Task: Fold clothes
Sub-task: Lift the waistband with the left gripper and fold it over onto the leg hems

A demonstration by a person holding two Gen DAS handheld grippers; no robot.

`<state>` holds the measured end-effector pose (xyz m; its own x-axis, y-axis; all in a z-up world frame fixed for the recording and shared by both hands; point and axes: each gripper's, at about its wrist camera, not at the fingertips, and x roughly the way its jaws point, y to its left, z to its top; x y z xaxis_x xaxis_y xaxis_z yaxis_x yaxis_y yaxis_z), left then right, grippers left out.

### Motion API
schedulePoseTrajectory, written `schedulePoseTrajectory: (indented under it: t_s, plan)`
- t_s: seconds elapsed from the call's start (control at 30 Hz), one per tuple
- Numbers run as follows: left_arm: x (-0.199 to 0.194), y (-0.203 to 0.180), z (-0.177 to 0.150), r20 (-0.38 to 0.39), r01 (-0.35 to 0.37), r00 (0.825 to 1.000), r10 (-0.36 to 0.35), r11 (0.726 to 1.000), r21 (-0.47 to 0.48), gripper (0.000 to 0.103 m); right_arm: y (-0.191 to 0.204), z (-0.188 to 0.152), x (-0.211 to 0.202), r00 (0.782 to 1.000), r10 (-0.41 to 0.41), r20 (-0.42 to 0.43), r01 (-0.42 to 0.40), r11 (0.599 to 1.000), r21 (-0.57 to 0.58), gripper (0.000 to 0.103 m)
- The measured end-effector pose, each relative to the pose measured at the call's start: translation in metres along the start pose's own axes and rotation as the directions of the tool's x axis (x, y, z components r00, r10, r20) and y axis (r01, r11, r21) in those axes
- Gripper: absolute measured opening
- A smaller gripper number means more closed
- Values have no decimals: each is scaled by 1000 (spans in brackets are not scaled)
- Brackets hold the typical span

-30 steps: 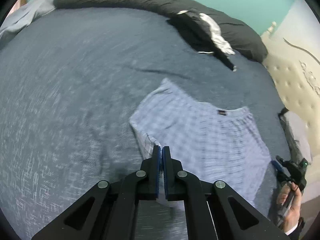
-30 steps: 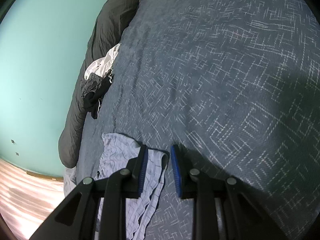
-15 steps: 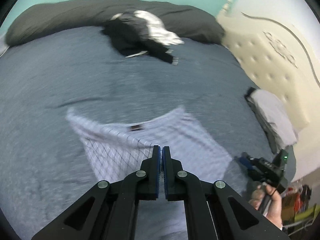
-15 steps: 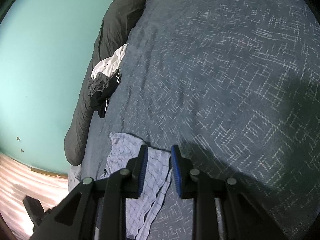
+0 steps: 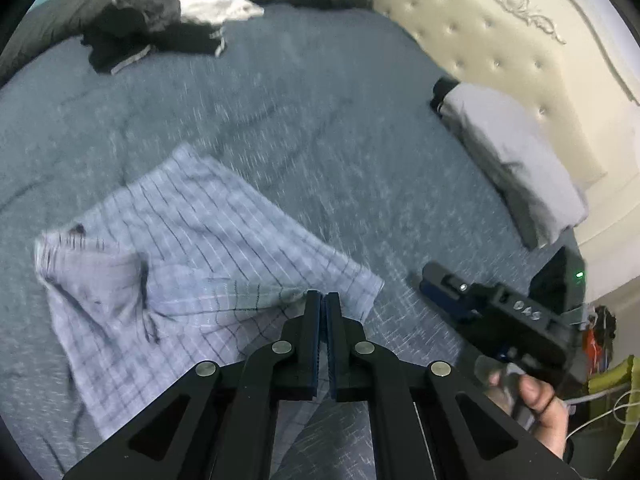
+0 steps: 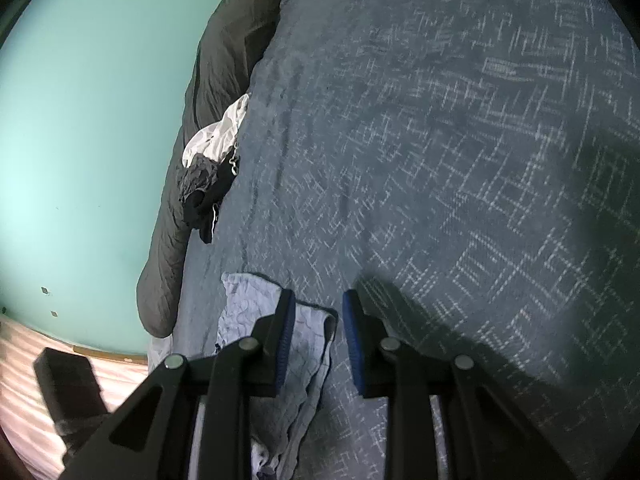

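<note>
A pair of light blue plaid shorts [image 5: 192, 248] lies on the blue-grey bedspread [image 5: 320, 112]. My left gripper [image 5: 323, 300] is shut on a hem corner of the shorts and holds it over the rest of the cloth. My right gripper [image 6: 319, 300] is open, its jaws just above the bed, with the edge of the shorts [image 6: 308, 344] lying between and under them. The right gripper also shows in the left wrist view [image 5: 480, 304], held in a hand at the shorts' right.
A heap of black and white clothes [image 5: 160, 16] lies at the far edge against a dark grey bolster [image 6: 208, 128]. A grey pillow [image 5: 516, 160] rests by the cream tufted headboard [image 5: 500, 32]. A teal wall [image 6: 88, 120] is behind.
My left gripper has swung to the right with the hem corner, dragging it across the shorts and folding them over. The right gripper has stayed open at the same edge.
</note>
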<state>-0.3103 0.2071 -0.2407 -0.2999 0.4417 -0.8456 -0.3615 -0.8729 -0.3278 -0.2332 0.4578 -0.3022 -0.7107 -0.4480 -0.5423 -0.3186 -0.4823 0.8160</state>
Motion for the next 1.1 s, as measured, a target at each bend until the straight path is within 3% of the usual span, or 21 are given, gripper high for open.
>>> schedulePoseTrajectory:
  t_s: [0.2,0.33,0.43,0.73,0.83,0.9,1.1]
  plan:
    - [-5,16,-5,2,28,1000,-28,998,-54,6,8,-3,9,1000,6,-28,-7,1000,-26,24]
    - [-22,29,-5,38,20,999,-17,997,-76,29,20,-8,18,998,9,-58,-13,997,-73,24]
    - [-37,40,-5,72,16,997,-9,996,-93,37,31,-13,27,996,7,-89,-19,992,-128,25]
    - [-53,98,-14,79,-79,993,93,983,-165,38,46,-29,52,984,-33,-176,-5,977,-212,26]
    - [-54,117,-18,70,-132,987,146,976,-171,38,52,-32,59,982,-57,-179,11,969,-249,43]
    - [-53,123,-20,63,-149,985,162,974,-170,38,57,-35,62,982,-74,-176,24,962,-273,44]
    - [-41,107,-10,68,-169,982,178,979,-118,42,58,-39,73,977,-113,-180,56,954,-294,44]
